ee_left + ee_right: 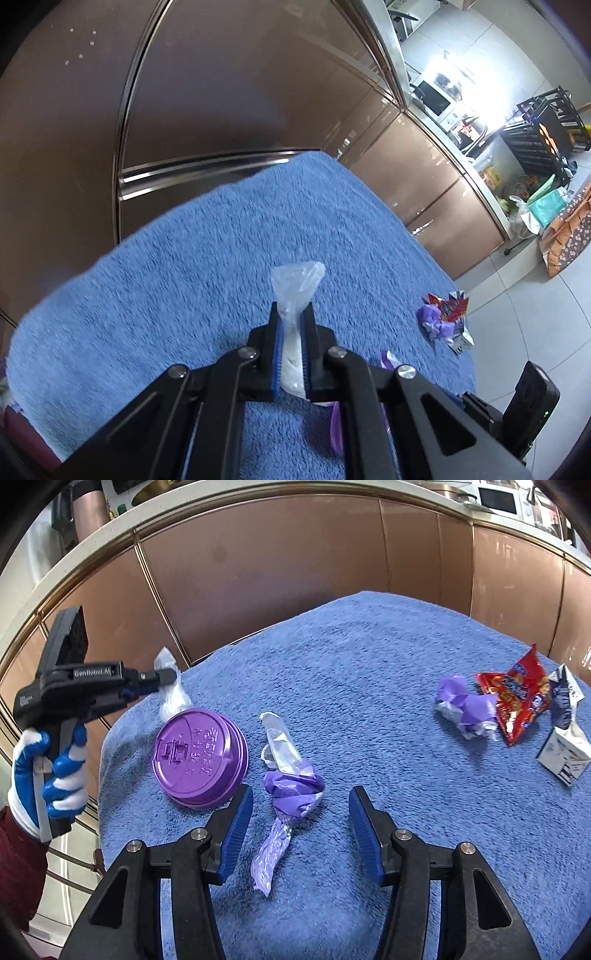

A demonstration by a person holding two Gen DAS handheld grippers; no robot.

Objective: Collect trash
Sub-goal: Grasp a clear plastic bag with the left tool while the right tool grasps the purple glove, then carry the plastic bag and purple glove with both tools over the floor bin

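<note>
Fingers of the left gripper [293, 325] clamp a crumpled clear plastic bag [297, 286], centre frame above the blue towel-covered bench [184, 258]. Right gripper [301, 812] fingers stand apart over a twisted purple wrapper [295, 786]; straddle its bunched knot before closing.

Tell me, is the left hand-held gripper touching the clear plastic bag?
Touching. The left wrist view shows the left hand-held gripper with its blue pads pressed on both sides of the clear plastic bag.

Purple lid [199, 757], blue (fuzzy) towel [369, 657].
</note>
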